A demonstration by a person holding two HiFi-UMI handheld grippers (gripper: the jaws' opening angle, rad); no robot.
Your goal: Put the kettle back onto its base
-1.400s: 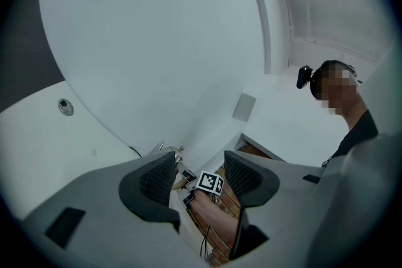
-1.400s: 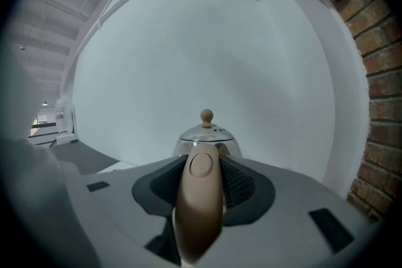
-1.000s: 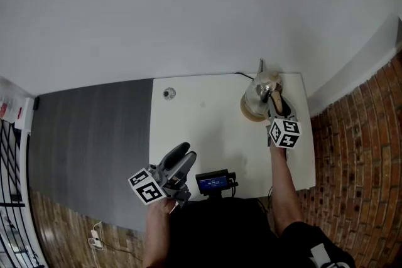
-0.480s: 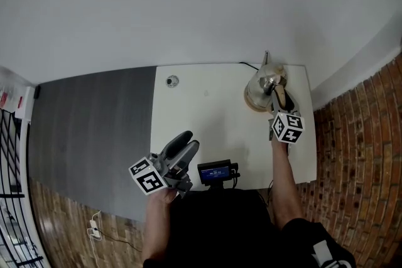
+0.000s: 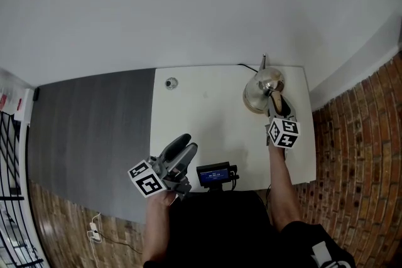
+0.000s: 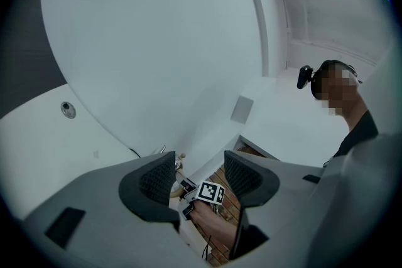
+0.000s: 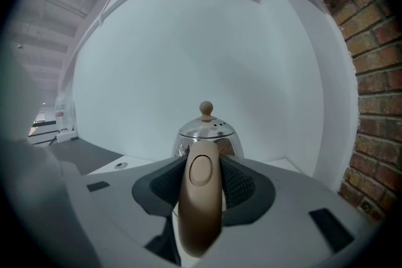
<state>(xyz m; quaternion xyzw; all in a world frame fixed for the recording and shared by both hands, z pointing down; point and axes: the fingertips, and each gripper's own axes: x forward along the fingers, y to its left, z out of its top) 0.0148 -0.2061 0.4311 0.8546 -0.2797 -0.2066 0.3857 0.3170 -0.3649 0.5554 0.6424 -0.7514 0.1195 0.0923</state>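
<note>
A shiny steel kettle (image 5: pixel 260 92) with a round tan knob stands at the back right of the white table (image 5: pixel 207 116). Its tan handle (image 7: pixel 200 198) sits between the pads of my right gripper (image 5: pixel 277 106), which is shut on it. In the right gripper view the kettle's body (image 7: pixel 208 135) rises just behind the handle. A tan edge shows under the kettle's near side, and I cannot tell whether the kettle rests on it. My left gripper (image 5: pixel 185 149) hangs open and empty over the table's front edge, far from the kettle.
A small round grommet (image 5: pixel 171 83) is set in the table's back left. A device with a blue screen (image 5: pixel 213 175) sits at the front edge. A dark cable (image 5: pixel 245 66) runs behind the kettle. A brick wall (image 5: pixel 358 154) stands right and a dark grey floor (image 5: pixel 88 128) lies left.
The head view has shifted a little. The kettle and the right gripper on its handle have hardly moved. The left gripper has stayed where it was.
</note>
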